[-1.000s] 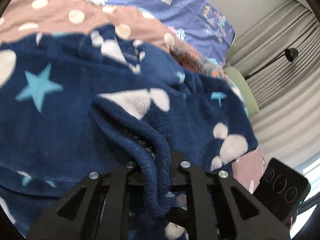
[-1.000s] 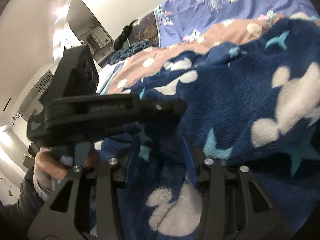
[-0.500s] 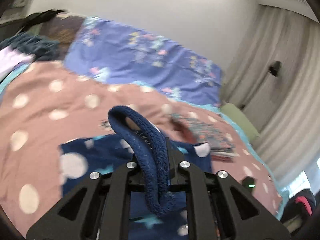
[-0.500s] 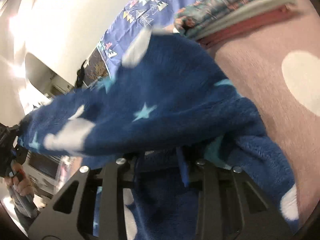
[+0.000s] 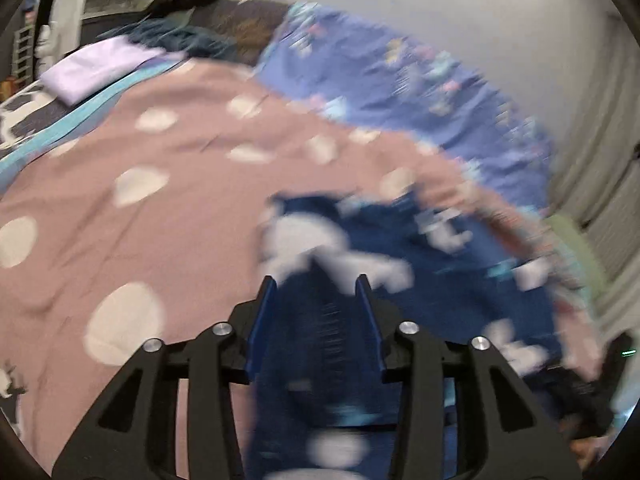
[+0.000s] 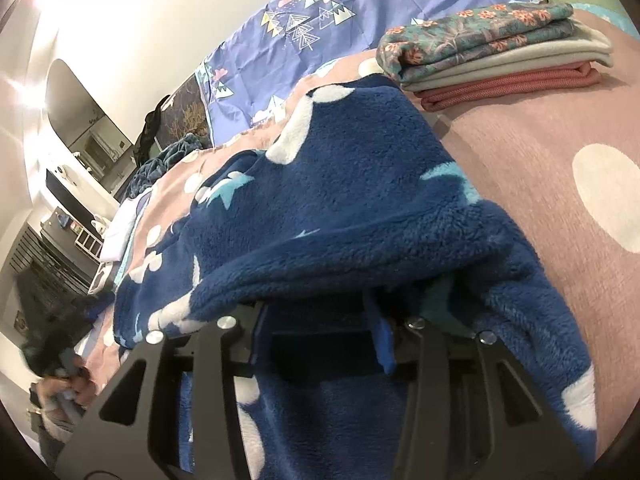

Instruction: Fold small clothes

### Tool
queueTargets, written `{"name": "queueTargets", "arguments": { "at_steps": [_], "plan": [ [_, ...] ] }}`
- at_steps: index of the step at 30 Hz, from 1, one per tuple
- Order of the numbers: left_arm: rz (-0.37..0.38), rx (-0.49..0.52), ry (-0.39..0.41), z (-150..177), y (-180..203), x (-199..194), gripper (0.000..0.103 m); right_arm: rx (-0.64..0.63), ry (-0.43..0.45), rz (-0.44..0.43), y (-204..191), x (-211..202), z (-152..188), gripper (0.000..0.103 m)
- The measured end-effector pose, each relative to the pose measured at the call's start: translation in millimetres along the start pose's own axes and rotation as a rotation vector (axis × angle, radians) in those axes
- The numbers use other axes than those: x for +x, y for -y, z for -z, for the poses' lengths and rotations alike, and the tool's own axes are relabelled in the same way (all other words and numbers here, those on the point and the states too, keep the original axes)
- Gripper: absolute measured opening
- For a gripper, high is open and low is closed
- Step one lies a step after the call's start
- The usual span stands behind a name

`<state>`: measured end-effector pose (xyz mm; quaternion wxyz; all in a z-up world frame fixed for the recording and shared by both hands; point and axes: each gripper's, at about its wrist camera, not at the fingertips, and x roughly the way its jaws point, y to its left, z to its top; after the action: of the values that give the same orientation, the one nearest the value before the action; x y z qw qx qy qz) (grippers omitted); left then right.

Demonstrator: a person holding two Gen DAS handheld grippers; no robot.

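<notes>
A navy fleece garment (image 6: pixel 344 196) with white shapes and light-blue stars lies on the pink dotted bedspread (image 6: pixel 560 132). It also shows, blurred, in the left wrist view (image 5: pixel 420 264). My left gripper (image 5: pixel 316 284) is open, its blue pads apart, with the fleece lying loose beneath and between them. My right gripper (image 6: pixel 316 312) is open; its fingertips are hidden under a fold of the fleece draped over them.
A stack of folded clothes (image 6: pixel 492 44) sits on the bedspread at the far right. A purple patterned sheet (image 6: pixel 360 12) covers the head of the bed. A lilac folded cloth (image 5: pixel 100 68) lies at the far left edge. Curtains (image 5: pixel 608 200) hang on the right.
Both grippers have opened and let go of the fleece, which was lifted and has dropped onto the bedspread. The left view swung leftward over the bed.
</notes>
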<state>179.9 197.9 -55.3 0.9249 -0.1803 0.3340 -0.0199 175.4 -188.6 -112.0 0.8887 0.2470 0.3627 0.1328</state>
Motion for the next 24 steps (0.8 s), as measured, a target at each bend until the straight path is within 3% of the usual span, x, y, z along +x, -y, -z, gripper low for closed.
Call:
{"name": "queueTargets", "arguments": {
  "at_steps": [3,6,8,11,13,15,17,18,19,21,22,23,24],
  "plan": [
    [0.04,0.098,-0.015,4,29,3,0.054,-0.011,0.001,0.01,-2,0,1,0.043],
    [-0.024,0.181,-0.148,29,47,52,0.056,-0.04,-0.015,0.029,-9,-2,3,0.047],
    [-0.098,0.278,-0.134,51,55,67,0.061,-0.097,-0.062,0.045,-18,-7,7,0.053],
    [-0.156,0.335,-0.125,50,64,68,0.063,-0.141,-0.151,-0.077,-32,-25,5,0.053],
    [-0.159,0.338,-0.124,48,62,68,0.063,-0.146,-0.095,-0.139,-39,-47,-20,0.053],
    [-0.153,0.332,-0.124,48,59,67,0.064,-0.166,0.004,-0.083,-44,-63,-49,0.056],
    [-0.154,0.332,-0.123,48,58,66,0.064,-0.21,0.08,0.043,-48,-59,-83,0.058],
    [-0.156,0.335,-0.123,50,62,66,0.064,-0.213,0.077,0.103,-48,-48,-98,0.056],
    [-0.16,0.337,-0.122,52,65,66,0.064,-0.203,0.065,0.123,-47,-38,-107,0.046],
    [-0.158,0.335,-0.122,52,66,67,0.064,-0.199,-0.015,0.061,-52,-6,-119,0.032],
    [-0.156,0.333,-0.122,52,66,69,0.064,-0.22,-0.062,0.044,-57,9,-119,0.02],
    [-0.152,0.329,-0.121,51,65,68,0.064,-0.269,-0.095,0.095,-63,28,-115,0.01],
    [-0.151,0.327,-0.121,52,66,68,0.064,-0.34,-0.076,0.234,-63,46,-112,0.01]
  ]
}}
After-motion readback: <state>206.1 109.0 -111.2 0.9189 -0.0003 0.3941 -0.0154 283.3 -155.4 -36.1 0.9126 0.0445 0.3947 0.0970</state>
